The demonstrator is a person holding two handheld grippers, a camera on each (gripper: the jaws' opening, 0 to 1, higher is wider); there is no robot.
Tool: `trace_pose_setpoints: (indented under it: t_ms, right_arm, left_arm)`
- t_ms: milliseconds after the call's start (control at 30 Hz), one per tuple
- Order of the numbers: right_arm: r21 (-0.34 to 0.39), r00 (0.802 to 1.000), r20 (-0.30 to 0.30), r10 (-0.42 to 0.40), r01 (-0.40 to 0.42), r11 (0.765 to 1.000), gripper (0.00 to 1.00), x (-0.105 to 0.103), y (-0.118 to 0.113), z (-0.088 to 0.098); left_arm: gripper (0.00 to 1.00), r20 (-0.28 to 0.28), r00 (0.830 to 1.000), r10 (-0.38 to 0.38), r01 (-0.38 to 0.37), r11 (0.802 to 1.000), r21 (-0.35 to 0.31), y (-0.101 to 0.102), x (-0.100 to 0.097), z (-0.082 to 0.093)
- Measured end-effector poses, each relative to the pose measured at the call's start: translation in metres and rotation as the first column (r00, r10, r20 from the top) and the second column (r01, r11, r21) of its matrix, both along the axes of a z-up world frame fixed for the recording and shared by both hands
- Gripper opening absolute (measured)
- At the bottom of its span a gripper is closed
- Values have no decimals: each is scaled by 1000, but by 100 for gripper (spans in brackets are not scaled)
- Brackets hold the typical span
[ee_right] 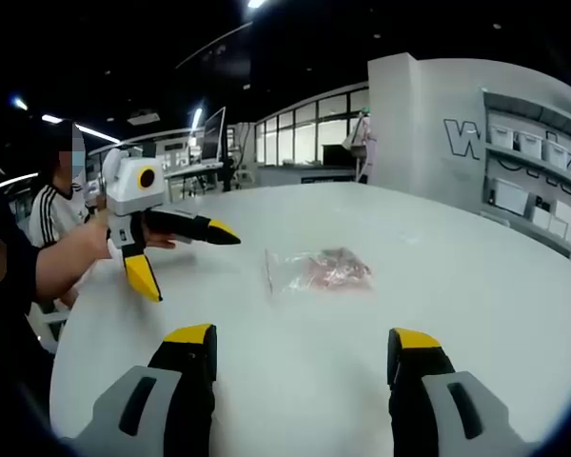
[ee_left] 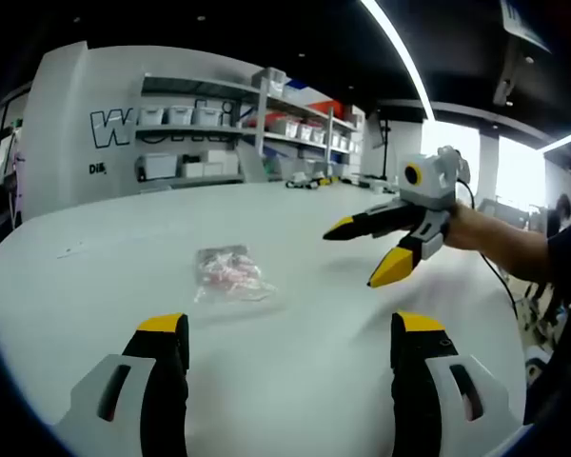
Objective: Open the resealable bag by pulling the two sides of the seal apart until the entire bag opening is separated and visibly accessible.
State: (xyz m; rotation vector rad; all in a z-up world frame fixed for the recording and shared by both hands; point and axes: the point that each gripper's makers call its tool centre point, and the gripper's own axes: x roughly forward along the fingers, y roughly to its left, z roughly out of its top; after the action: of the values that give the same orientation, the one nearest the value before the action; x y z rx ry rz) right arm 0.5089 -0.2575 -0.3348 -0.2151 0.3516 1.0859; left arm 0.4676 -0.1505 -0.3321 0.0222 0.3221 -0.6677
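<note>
Not really started on this one yet: the 1 resealable bag [ee_left: 230, 273] is just lying flat on the white worktop [ee_left: 305, 381], sealed as far as I can tell, with something pinkish-red inside that's too blurry to name. In my left gripper view it sits around 11 o'clock, a bit past my left gripper [ee_left: 292, 338], whose fingers are spread wide and holding nothing. My right gripper [ee_left: 360, 257] comes in at 2 o'clock there, fingers also released and empty, hovering above the worktop well apart from the bag. From the right gripper view the bag [ee_right: 322, 270] is at about 12 o'clock past my right gripper [ee_right: 296, 348], and the left gripper [ee_right: 192, 258] shows at 10 o'clock. So I'd call this the approach step. Next I reckon both grippers need to come down on the seal edge, 1 on each side, and pinching just 1 thin layer apiece looks like the tricky bit. Count: 1 bag, 2 grippers.
</note>
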Motion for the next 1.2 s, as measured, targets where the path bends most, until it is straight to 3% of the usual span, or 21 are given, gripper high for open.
trace_pose_setpoints:
  t_ms: [1200]
  right_arm:
    - [-1,1000,-5,5,-5,1000,71,9,9,-3]
  left_arm:
    - [86,-3,1000,-1,1,1000,-5,1,3,-2]
